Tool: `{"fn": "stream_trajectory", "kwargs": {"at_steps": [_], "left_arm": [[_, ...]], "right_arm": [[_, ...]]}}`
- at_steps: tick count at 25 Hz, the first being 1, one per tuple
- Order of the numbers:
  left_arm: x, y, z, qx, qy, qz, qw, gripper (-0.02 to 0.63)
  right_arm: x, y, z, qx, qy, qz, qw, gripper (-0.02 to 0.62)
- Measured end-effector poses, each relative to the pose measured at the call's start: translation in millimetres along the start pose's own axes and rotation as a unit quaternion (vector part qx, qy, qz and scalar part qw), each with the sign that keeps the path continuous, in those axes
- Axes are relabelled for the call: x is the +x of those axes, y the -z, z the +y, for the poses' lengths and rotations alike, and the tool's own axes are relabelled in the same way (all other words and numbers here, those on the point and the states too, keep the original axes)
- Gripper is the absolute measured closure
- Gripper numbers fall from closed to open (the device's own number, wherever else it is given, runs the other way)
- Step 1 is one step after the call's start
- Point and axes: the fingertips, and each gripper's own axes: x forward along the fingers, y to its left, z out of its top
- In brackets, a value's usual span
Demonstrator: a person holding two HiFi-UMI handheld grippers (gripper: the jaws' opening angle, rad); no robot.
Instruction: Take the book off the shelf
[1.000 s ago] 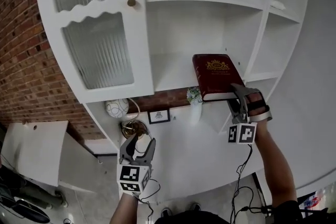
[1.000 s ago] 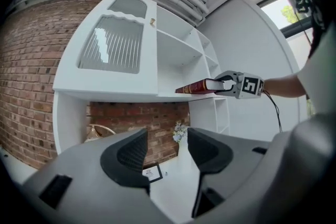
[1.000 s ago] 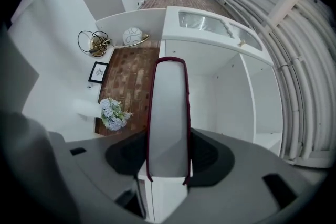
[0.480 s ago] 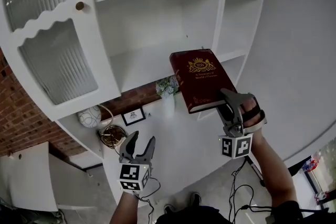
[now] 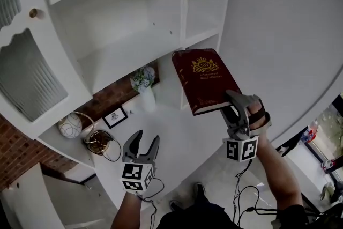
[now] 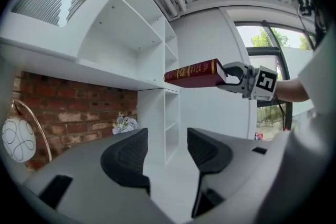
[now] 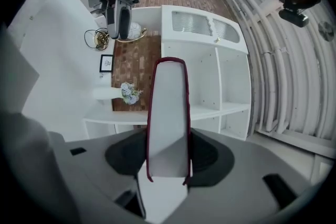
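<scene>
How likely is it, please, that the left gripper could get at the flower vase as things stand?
Probably yes. The left gripper is open and empty, and the flower vase stands on the counter ahead with nothing between. The book, held by the right gripper, is off to the side.

Gold print on book: unreadable
</scene>
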Motion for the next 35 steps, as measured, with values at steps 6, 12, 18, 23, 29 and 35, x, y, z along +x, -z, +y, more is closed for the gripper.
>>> {"fn": "stream_trajectory", "kwargs": {"at_steps": [6,12,18,23,29,35], "left_arm": [[10,6,-15,0.001,0.019,0.009,0.9998,0.373],[5,25,-10,-0.011,-0.002,0.026,0.9996,0.374],[0,53,1,-0.03,-0.031,0.05,0.9978,0.379],[1,83,-2,-0.046,-0.043,0.08,0.9948,0.38],[14,106,-2,-0.059,-0.056,0.105,0.9912,0.382],[25,125,-8,-0.065,-0.063,0.125,0.988,0.385]], "right_arm": [[-9,9,25,0.004,-0.023,0.013,1.0,0.379],[-3,13,68,0.006,-0.057,0.008,0.998,0.379],[10,14,124,0.016,-0.1,-0.01,0.995,0.379],[17,22,176,0.024,-0.146,-0.011,0.989,0.379],[23,30,235,0.021,-0.196,-0.016,0.98,0.379],[24,37,284,0.027,-0.231,-0.02,0.972,0.377]]}}
